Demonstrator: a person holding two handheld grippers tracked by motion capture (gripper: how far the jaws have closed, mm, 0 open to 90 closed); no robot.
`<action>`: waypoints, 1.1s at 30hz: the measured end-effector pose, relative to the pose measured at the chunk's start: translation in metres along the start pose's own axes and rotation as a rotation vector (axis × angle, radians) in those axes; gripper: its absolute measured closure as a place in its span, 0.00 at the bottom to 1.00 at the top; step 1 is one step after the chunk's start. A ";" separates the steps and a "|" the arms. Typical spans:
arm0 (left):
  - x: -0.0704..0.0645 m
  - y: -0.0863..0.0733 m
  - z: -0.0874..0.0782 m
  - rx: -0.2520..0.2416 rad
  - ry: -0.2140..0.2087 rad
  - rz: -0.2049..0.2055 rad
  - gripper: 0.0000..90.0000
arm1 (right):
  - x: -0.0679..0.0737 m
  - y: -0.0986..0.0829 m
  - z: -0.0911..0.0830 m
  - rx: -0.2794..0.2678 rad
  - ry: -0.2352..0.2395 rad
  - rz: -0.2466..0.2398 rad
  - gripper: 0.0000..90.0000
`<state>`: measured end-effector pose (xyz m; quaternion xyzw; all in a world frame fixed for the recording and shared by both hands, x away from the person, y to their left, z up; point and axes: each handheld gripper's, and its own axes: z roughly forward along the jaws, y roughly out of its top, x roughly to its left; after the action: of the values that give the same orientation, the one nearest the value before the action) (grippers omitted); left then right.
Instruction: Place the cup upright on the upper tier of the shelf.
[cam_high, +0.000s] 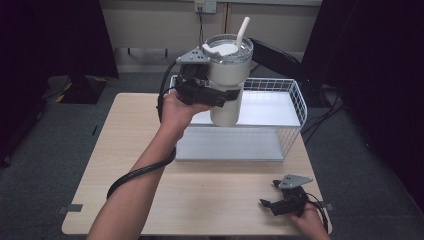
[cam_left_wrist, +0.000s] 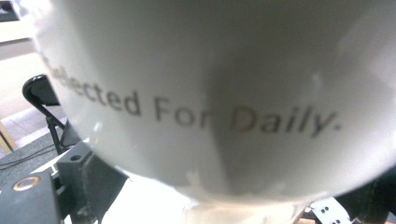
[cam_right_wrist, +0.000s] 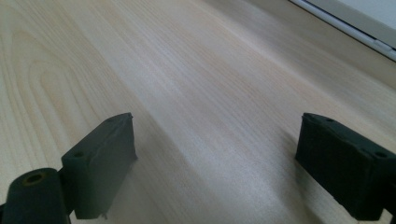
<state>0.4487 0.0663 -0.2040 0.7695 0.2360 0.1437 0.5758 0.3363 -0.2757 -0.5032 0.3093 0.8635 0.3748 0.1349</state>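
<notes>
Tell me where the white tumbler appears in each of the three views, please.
High view: white tumbler at top centre, held by the left gripper above the wire basket.
Left gripper view: its printed wall, very close.
Right gripper view: not in it.
Shared landmark: wooden table.
</notes>
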 end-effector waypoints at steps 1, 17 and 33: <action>0.001 0.000 0.001 0.000 0.003 -0.001 0.11 | 0.000 0.000 0.000 0.000 0.000 0.000 0.12; 0.023 -0.003 0.021 0.004 0.068 -0.013 0.11 | 0.000 0.000 0.000 0.000 0.000 0.000 0.12; 0.031 -0.009 0.038 0.010 0.109 -0.011 0.11 | 0.000 0.000 0.000 0.000 0.000 0.000 0.12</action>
<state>0.4918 0.0540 -0.2256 0.7622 0.2719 0.1813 0.5588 0.3364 -0.2758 -0.5032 0.3091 0.8635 0.3750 0.1350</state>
